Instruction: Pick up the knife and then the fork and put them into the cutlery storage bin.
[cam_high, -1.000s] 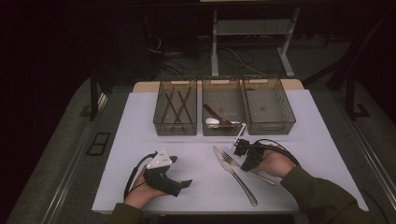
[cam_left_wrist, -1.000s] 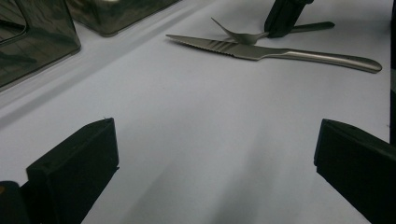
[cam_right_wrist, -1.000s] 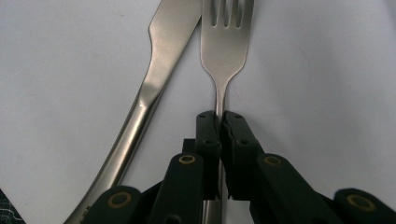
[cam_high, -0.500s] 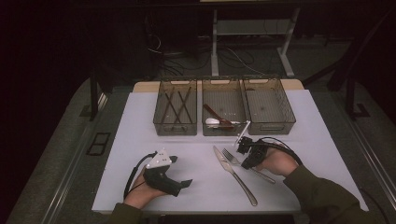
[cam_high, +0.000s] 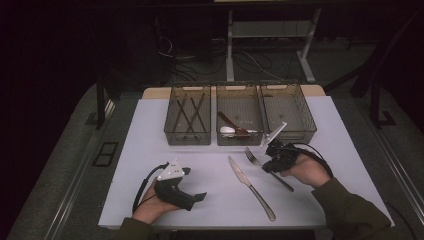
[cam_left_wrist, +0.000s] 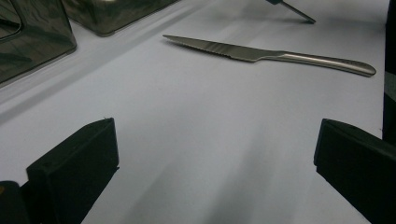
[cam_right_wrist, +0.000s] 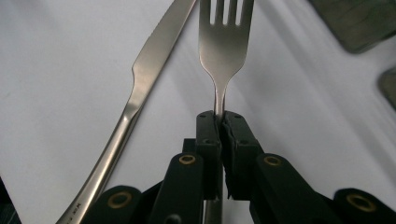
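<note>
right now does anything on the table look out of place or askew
Nothing stands out. The steel table knife lies loose on the white table, and the right gripper holds the silver fork by its neck.

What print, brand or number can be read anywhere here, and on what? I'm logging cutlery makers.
Knife handle, near its end: small stamped letters, too blurred to read.
Fork, clamped in the right claw: no marking visible.
Trays, white table, left claw: no text.

Glossy metal fork (cam_right_wrist: 225, 44) and knife (cam_left_wrist: 261, 53) on a smooth, seemingly matt white table (cam_high: 210, 200).
</note>
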